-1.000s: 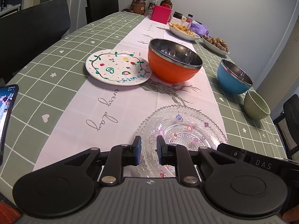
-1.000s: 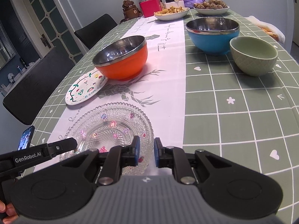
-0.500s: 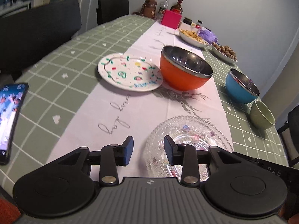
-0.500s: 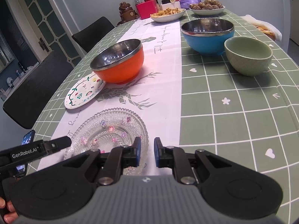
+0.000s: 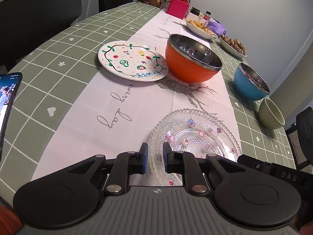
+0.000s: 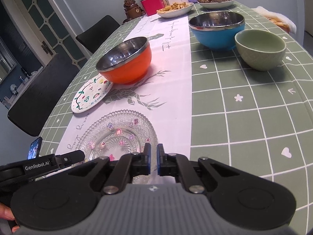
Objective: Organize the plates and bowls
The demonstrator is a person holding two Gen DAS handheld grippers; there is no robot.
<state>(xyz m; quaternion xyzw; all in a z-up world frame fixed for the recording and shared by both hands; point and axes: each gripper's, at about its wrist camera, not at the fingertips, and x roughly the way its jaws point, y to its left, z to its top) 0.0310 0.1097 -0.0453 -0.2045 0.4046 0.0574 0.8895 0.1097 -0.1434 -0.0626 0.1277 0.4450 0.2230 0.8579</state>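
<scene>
A clear glass plate point(image 5: 197, 135) point(image 6: 117, 135) with small coloured decals lies flat on the white runner, nearest to me. My left gripper point(image 5: 155, 156) hovers at its left rim, its jaws closing with a narrow gap in which the rim shows; the pads do not press it. At the near right rim my right gripper point(image 6: 154, 159) is shut to a slit. Beyond lie a white fruit-painted plate point(image 5: 133, 60) point(image 6: 91, 97), an orange steel-lined bowl point(image 5: 187, 66) point(image 6: 127, 66), a blue bowl point(image 5: 248, 84) point(image 6: 215, 33) and a green bowl point(image 5: 271, 115) point(image 6: 260, 51).
A phone point(image 5: 7, 105) with a lit screen lies at the table's left edge. Two dishes of food point(image 5: 201, 27) point(image 6: 215, 2), a pink box point(image 5: 179, 7) and bottles fill the far end. Black chairs point(image 5: 39, 9) point(image 6: 39, 94) stand along the left side.
The left jaws spread wider, then narrowed again. The right jaws went from a small gap to a slit. No plate or bowl has moved.
</scene>
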